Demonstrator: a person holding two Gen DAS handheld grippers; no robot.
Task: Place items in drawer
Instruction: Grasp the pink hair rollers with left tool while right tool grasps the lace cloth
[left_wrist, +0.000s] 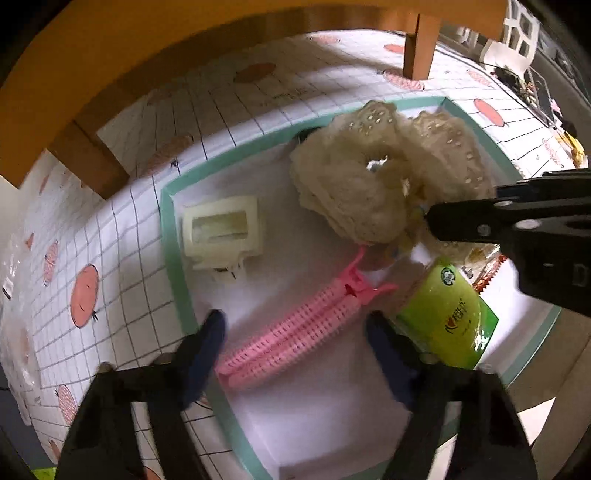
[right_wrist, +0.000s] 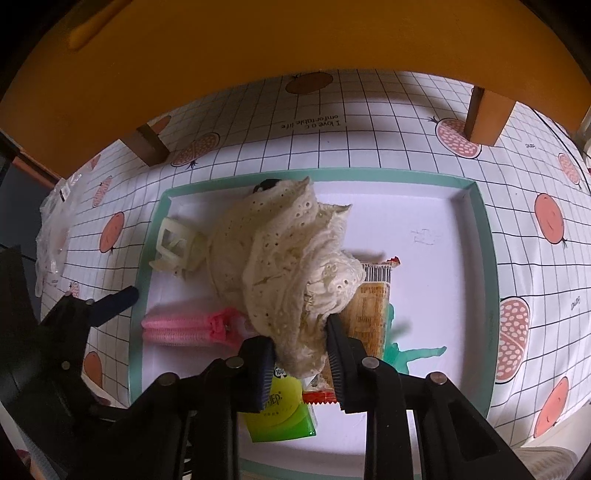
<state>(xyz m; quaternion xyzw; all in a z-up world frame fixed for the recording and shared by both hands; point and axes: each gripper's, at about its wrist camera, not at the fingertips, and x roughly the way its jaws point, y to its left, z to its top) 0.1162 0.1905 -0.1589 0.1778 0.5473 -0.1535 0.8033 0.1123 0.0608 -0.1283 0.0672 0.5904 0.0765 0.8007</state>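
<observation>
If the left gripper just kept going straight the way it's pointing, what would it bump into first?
Most likely the pink ribbed plastic hair clip, which lies between the left gripper's open fingers on the white tray's floor. Depth is hard to judge.

Both cams ride on the grippers and look steeply down into the same teal-rimmed drawer (left_wrist: 173, 236), pretty close up. The left wrist view sits at the drawer's left end, angled across it, so the right gripper (left_wrist: 430, 221) pokes in from its right edge. The right wrist view hangs more square over the middle, catching the left gripper (right_wrist: 125, 297) at its left side. Both share the cream lace cloth (right_wrist: 280, 266), the pink clip (left_wrist: 295, 328) and the checked tablecloth (right_wrist: 406, 122).
</observation>
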